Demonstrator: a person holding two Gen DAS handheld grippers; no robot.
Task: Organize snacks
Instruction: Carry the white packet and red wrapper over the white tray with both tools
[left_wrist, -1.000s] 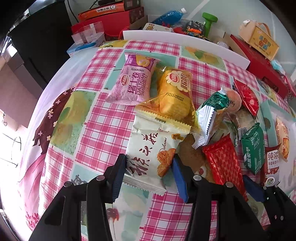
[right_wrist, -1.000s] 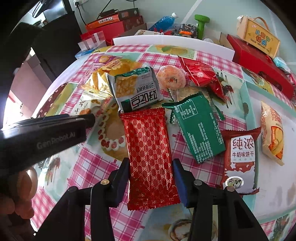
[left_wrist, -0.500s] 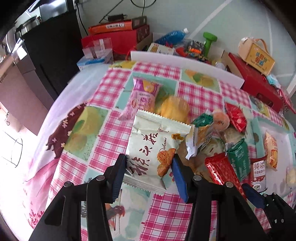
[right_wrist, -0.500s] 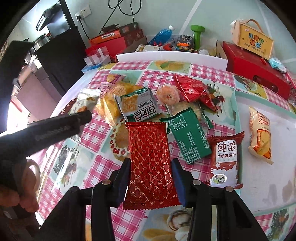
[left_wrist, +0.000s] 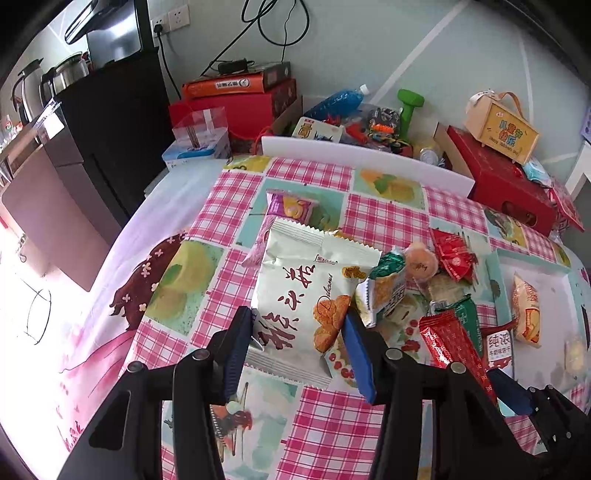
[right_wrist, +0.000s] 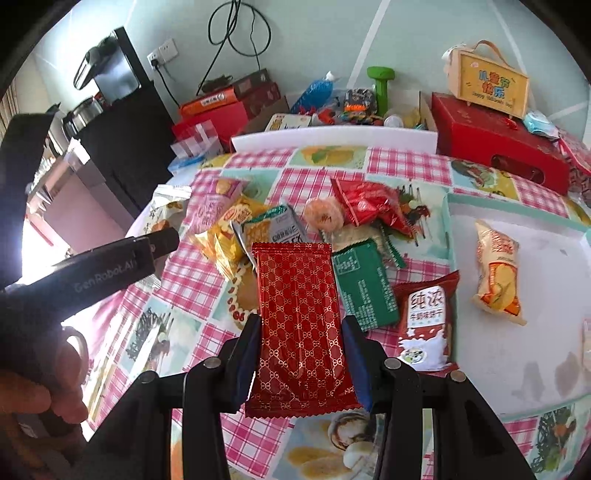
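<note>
clamping a cream snack packet (left_wrist: 306, 295) between its blue-padded fingers (left_wrist: 236, 347), the left gripper (left_wrist: 299, 350) holds it lifted above the worktop (left_wrist: 229, 206), which is covered in a pink checked cloth with fruit and cartoon panels. the packet stands roughly upright in the grip, its crimped top edge tilted away from the camera, printed with dark red characters and a picture of golden biscuits.

the right gripper (right_wrist: 301, 362) is shut on a red packet with a gold lattice pattern (right_wrist: 301, 325), pinched at both long edges near its lower end and held clear of the cloth.

below and beyond the two held packets lies the loose pile: a pink packet (left_wrist: 284, 214) partly hidden behind the cream one, a yellow packet (right_wrist: 229, 236), a green-and-white packet (right_wrist: 275, 229), a round orange sweet (right_wrist: 323, 214), a crumpled red wrapper (right_wrist: 369, 203), a dark green packet (right_wrist: 364, 284) lying flat, and a red-and-white milk biscuit packet (right_wrist: 428, 325) touching the edge of a white tray (right_wrist: 546, 350). one orange-and-yellow packet (right_wrist: 496, 273) lies inside the tray, well apart from the pile.

in the right wrist view a hand (right_wrist: 40, 384) grips the black handle of the left gripper at the frame's left edge.
</note>
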